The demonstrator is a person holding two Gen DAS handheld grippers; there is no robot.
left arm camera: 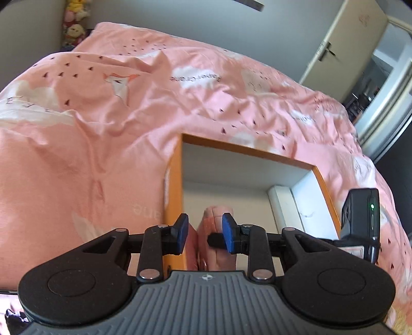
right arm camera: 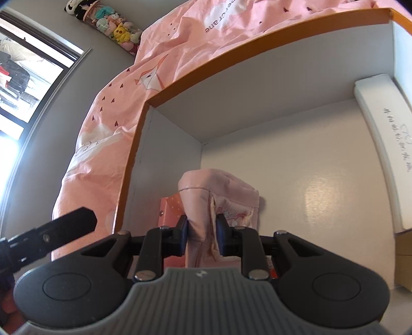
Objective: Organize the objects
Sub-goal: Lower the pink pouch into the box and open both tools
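An orange-rimmed white box (left arm camera: 247, 150) lies open on the bed. In it stands a soft pink pouch (right arm camera: 219, 185) next to a pink dotted box (right arm camera: 171, 208). My right gripper (right arm camera: 202, 232) is shut on the pouch's near edge, and the fabric is pinched between its blue pads. My left gripper (left arm camera: 205, 233) is open just above the box's left wall. The pouch (left arm camera: 215, 219) shows in its gap, and its pads do not press on it. One black finger (left arm camera: 215, 241) of the right gripper reaches in beside the left gripper's right pad.
A long white carton (right arm camera: 381, 144) lies along the box's right wall (right arm camera: 401, 51). The pink duvet (left arm camera: 103, 128) surrounds the box. Plush toys (right arm camera: 116, 23) sit by the far wall, a door (left arm camera: 342, 43) stands open, and a cardboard box (right arm camera: 404, 257) is at the right edge.
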